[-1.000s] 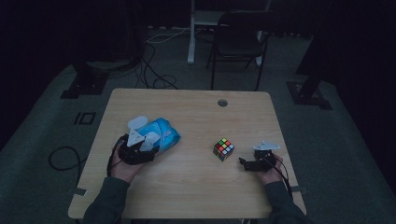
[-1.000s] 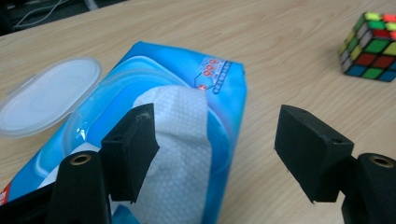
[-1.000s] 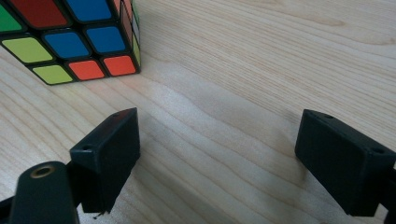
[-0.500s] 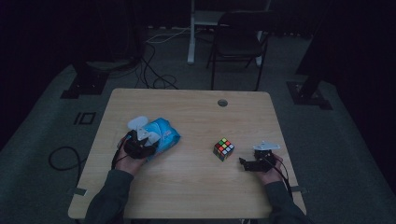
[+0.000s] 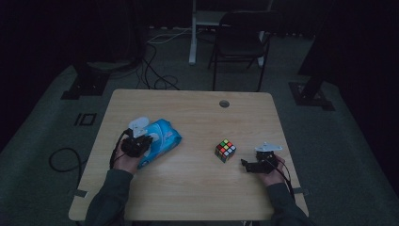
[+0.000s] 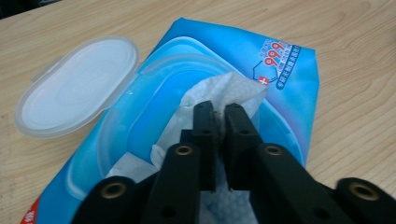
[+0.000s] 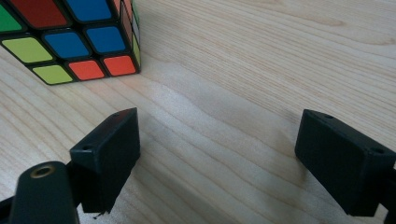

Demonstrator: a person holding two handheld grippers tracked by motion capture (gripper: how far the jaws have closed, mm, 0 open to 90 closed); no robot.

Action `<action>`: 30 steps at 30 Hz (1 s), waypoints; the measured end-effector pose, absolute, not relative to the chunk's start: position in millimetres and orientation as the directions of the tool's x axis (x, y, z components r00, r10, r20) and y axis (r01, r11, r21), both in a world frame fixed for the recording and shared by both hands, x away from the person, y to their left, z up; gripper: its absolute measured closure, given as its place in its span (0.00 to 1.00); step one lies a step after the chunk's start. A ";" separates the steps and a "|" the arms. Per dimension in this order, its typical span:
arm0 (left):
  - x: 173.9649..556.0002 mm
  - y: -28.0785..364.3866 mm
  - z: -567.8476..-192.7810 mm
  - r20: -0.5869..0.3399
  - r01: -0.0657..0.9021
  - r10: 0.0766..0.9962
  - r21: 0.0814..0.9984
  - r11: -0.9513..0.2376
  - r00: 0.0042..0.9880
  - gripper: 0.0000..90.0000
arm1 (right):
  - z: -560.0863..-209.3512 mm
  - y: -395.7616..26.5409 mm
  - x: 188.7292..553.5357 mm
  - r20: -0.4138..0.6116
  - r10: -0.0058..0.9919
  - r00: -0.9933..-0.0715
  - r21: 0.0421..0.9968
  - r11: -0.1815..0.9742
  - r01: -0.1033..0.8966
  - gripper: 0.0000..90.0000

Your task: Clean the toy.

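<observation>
White wipe (image 6: 219, 93) from the blue pack (image 6: 280, 60) is pinched by the just-closed left gripper (image 6: 218, 112) jaws.

Table surface and items resting on it

The table (image 5: 197, 188) is a light wood-grain rectangle with a round cable hole (image 5: 224, 103) near the far edge, right of centre. A blue pack of wet wipes (image 5: 162, 141) lies near the left edge, its clear flip lid (image 6: 77, 91) swung open and resting on the wood, a white wipe (image 6: 224, 91) protruding from the opening. A multicoloured puzzle cube (image 5: 225, 150) sits right of centre, well apart from the pack.
</observation>
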State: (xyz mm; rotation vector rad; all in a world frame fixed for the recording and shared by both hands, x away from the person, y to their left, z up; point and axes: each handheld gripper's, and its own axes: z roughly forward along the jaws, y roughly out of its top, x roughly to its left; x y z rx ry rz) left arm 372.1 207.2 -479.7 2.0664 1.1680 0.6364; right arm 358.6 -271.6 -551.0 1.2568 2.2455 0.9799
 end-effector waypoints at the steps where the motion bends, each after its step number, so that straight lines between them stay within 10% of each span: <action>1: 372.5 207.6 -479.5 0.085 0.545 0.872 0.750 -0.374 0.482 0.97 | -551.0 -271.7 358.6 0.003 0.851 -0.525 0.731 0.356 0.582 0.16; 30: 369.5 214.3 -439.0 0.092 0.474 0.874 0.810 -0.344 0.477 0.99 | -551.0 -271.5 358.3 0.004 0.849 -0.529 0.732 0.358 0.580 0.16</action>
